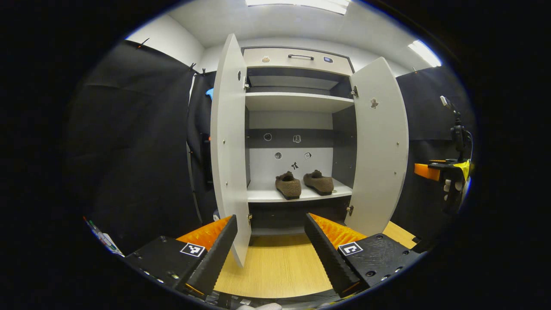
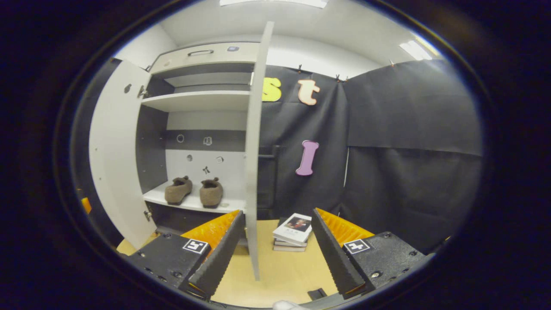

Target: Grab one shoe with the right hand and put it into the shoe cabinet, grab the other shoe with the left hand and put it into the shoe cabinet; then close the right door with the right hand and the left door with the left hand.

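Note:
Two brown shoes stand side by side on the cabinet's lower shelf (image 1: 267, 196), one on the left (image 1: 288, 185) and one on the right (image 1: 319, 181); they are also in the right gripper view (image 2: 178, 189) (image 2: 212, 192). Both doors stand wide open: the left door (image 1: 228, 150) (image 2: 116, 163) and the right door (image 1: 379, 146), which the right gripper view shows edge-on (image 2: 254, 150). My left gripper (image 1: 270, 219) is open, with the left door's lower edge between its fingers, untouched. My right gripper (image 2: 278, 214) is open too, and the right door's edge runs down between its fingers.
A small stack of books (image 2: 292, 232) lies on the wooden floor (image 2: 284, 267) just right of the right door. The cabinet has an upper shelf (image 1: 297, 101) and a top drawer (image 1: 299, 58). The right gripper (image 1: 443, 172) hangs off to the right of the cabinet.

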